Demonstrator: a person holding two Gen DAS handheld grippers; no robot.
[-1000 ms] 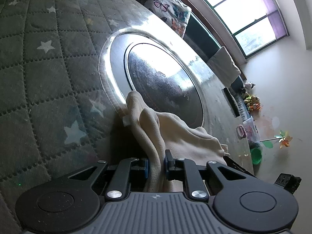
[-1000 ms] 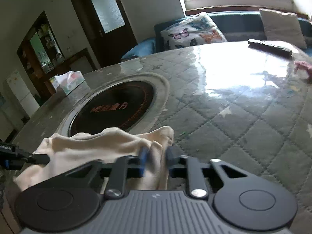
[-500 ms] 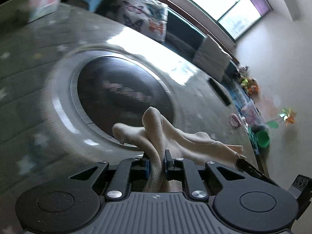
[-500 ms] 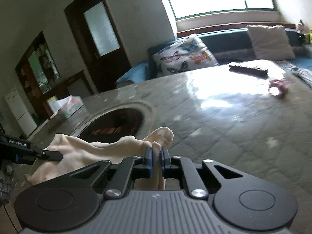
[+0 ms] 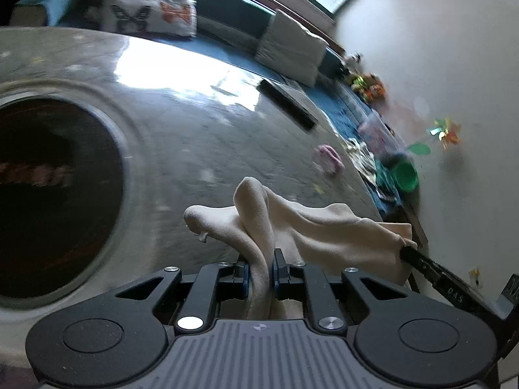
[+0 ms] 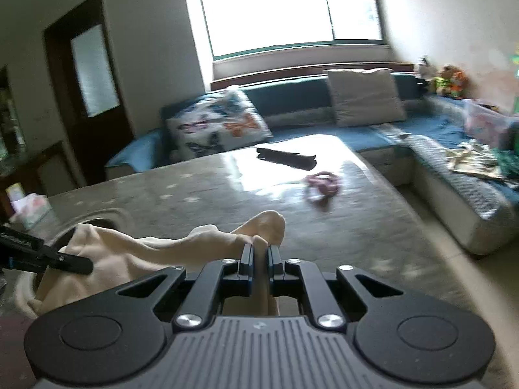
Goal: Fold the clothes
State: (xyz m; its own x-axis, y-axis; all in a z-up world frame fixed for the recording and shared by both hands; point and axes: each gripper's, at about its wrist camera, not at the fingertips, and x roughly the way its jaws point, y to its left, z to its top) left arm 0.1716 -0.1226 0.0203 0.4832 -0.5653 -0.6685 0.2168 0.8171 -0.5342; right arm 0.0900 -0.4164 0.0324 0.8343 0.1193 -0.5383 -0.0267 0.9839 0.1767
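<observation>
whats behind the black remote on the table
Behind the black remote sits the blue sofa with a butterfly cushion and a grey cushion. The sofa's base behind the table is hidden.

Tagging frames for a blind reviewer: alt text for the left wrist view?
The left tongs pinch a cream garment, whose far corner the right tongs hold. Beyond: a quilted table with a round dark inset.
</observation>
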